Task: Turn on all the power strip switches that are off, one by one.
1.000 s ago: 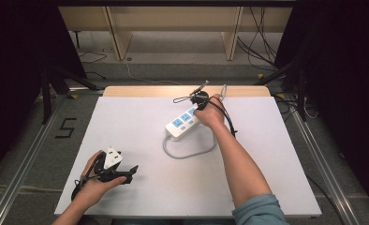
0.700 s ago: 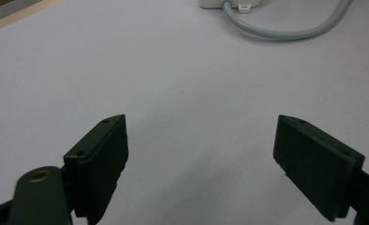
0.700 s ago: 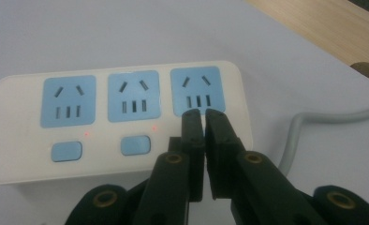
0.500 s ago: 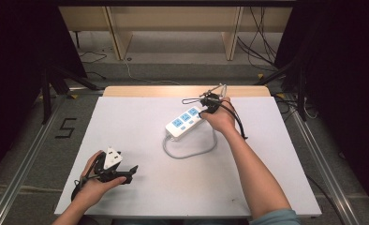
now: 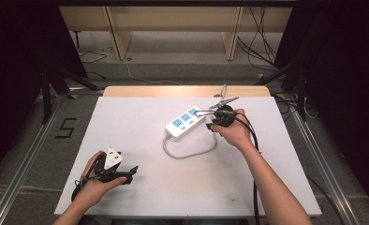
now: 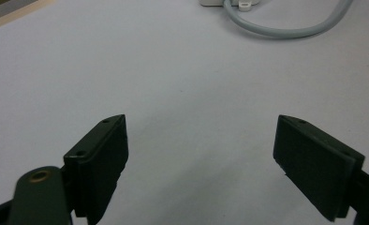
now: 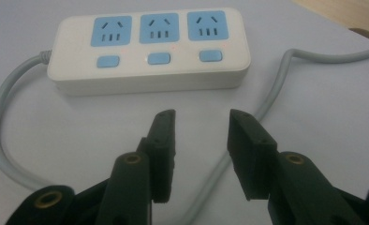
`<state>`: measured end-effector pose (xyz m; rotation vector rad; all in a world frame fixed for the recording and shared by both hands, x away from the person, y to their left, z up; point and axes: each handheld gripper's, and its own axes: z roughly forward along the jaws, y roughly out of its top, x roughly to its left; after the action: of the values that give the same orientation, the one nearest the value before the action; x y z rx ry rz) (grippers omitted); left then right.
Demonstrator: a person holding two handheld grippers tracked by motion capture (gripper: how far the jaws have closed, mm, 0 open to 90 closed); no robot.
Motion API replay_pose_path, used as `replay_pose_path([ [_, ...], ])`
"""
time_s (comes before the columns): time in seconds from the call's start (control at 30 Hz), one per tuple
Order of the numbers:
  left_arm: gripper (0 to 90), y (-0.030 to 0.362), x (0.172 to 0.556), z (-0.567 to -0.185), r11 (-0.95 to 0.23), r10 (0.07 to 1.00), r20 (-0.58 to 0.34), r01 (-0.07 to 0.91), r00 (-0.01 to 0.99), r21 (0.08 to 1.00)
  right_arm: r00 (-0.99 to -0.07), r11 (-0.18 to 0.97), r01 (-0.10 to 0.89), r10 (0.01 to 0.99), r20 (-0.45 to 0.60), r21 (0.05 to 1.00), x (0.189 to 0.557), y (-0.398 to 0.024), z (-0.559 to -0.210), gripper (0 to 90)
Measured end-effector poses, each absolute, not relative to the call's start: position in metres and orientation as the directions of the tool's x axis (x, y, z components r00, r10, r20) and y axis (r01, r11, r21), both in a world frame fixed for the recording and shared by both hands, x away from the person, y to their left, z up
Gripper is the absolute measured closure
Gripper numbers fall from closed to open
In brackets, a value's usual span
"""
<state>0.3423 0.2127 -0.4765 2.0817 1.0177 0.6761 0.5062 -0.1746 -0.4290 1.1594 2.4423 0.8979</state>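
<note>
Right gripper view: right gripper (image 7: 199,123) jaws just been opening, empty, facing power strip (image 7: 150,47); likely lining up grasp. Left gripper (image 6: 201,140) resting spread wide, empty.

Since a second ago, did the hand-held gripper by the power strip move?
Yes. The right hand-held gripper slid rightward toward the table's right edge, off the power strip to its right end; its jaws have just been opening, nothing between them.
</note>
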Motion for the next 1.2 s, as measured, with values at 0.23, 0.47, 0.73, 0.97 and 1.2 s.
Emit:
replay_pose_path([
  [0.23, 18.1, 0.213, 0.342, -0.477, -0.435, 0.822, 0.14, 0.449, 0.552, 0.781, -0.638, 0.476, 0.567, 0.77, -0.007, 0.673, 0.484, -0.186, -0.426, 56.7],
  [0.47, 18.1, 0.213, 0.342, -0.477, -0.431, 0.824, 0.137, 0.452, 0.549, 0.781, -0.644, 0.476, 0.553, 0.765, -0.012, 0.684, 0.456, -0.207, -0.435, 49.7],
  [0.73, 18.1, 0.213, 0.342, -0.477, -0.428, 0.827, 0.134, 0.456, 0.546, 0.78, -0.647, 0.473, 0.551, 0.763, -0.007, 0.688, 0.43, -0.224, -0.447, 44.1],
  [0.97, 18.1, 0.213, 0.342, -0.478, -0.423, 0.83, 0.131, 0.46, 0.542, 0.78, -0.629, 0.431, 0.552, 0.778, 0.016, 0.714, 0.41, -0.243, -0.455, 38.8],
  [1.2, 18.1, 0.213, 0.343, -0.478, -0.421, 0.832, 0.128, 0.465, 0.539, 0.779, -0.616, 0.397, 0.544, 0.787, 0.03, 0.74, 0.39, -0.251, -0.466, 36.4],
])
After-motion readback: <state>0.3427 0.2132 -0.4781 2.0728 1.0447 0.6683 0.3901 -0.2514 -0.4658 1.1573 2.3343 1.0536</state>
